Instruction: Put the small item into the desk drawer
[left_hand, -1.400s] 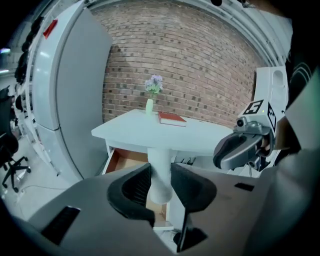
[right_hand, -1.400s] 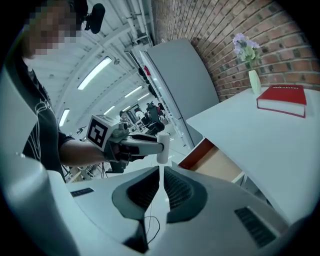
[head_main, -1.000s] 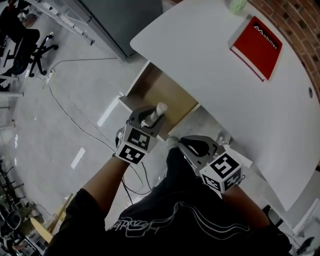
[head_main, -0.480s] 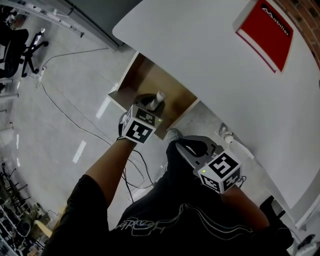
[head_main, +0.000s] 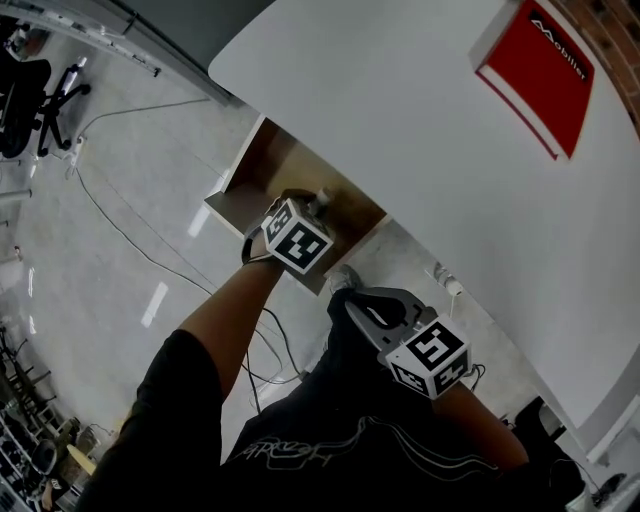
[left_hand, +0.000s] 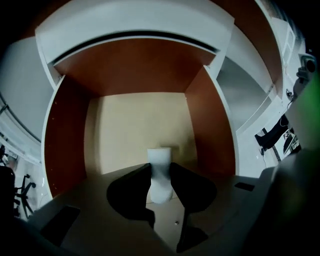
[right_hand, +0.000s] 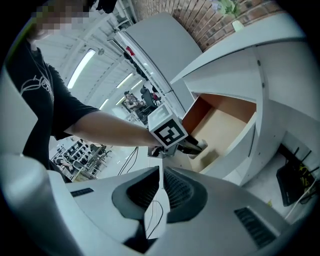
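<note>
The small item (left_hand: 160, 172), a short white cylinder, is pinched upright between the dark pads of my left gripper (left_hand: 161, 186). The gripper reaches over the open desk drawer (left_hand: 140, 127), whose tan floor and brown side walls fill the left gripper view. In the head view the left gripper (head_main: 312, 213) hangs over the drawer (head_main: 262, 170) with the white item (head_main: 321, 201) poking out ahead of its marker cube. My right gripper (head_main: 352, 303) is held back near the person's body, jaws shut on nothing. The right gripper (right_hand: 161, 172) view shows the item (right_hand: 201, 146) above the drawer (right_hand: 225, 122).
The white desk top (head_main: 400, 110) overhangs the drawer, with a red book (head_main: 540, 62) at its far right. Cables (head_main: 130, 240) trail over the glossy floor at the left. An office chair (head_main: 40, 90) stands at the far left. Black gear (right_hand: 295, 182) lies under the desk.
My left gripper has moved forward with the white item, from the drawer's front edge to over its inside. The right gripper has stayed close to the body.
</note>
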